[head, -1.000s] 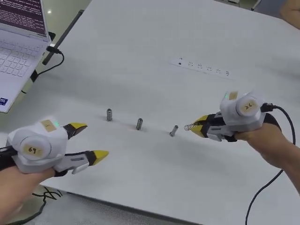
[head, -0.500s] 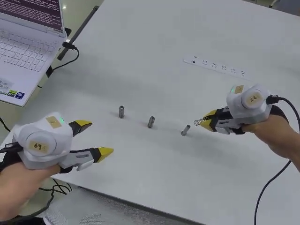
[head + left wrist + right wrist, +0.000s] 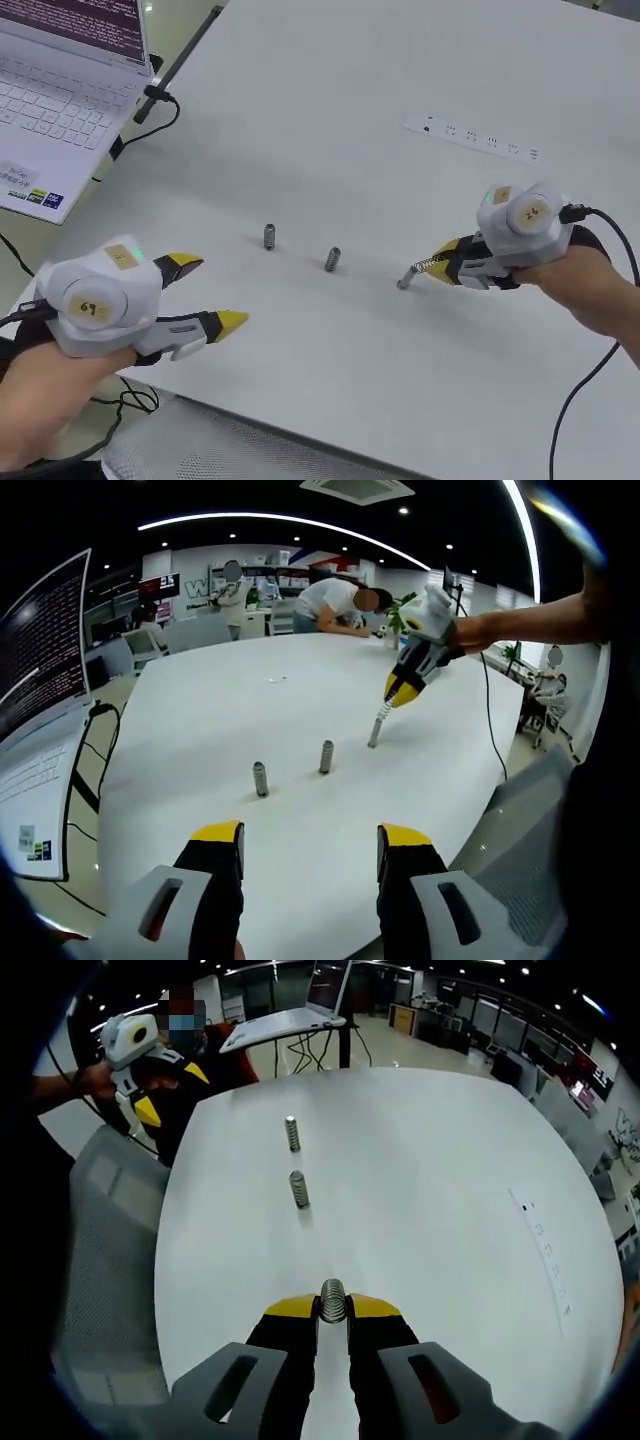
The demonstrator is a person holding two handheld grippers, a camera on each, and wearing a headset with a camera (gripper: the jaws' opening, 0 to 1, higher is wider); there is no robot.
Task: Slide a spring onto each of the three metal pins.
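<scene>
Lower left of the head view: the left gripper [image 3: 212, 291], a white rounded shell with black jaws tipped yellow, a tan disc marked 69 and a green light. At right, the matching right gripper [image 3: 437, 262] trails a black cable [image 3: 590, 217].

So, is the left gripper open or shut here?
Open: the left gripper jaws stand well apart, bare table between them, nothing held.
</scene>
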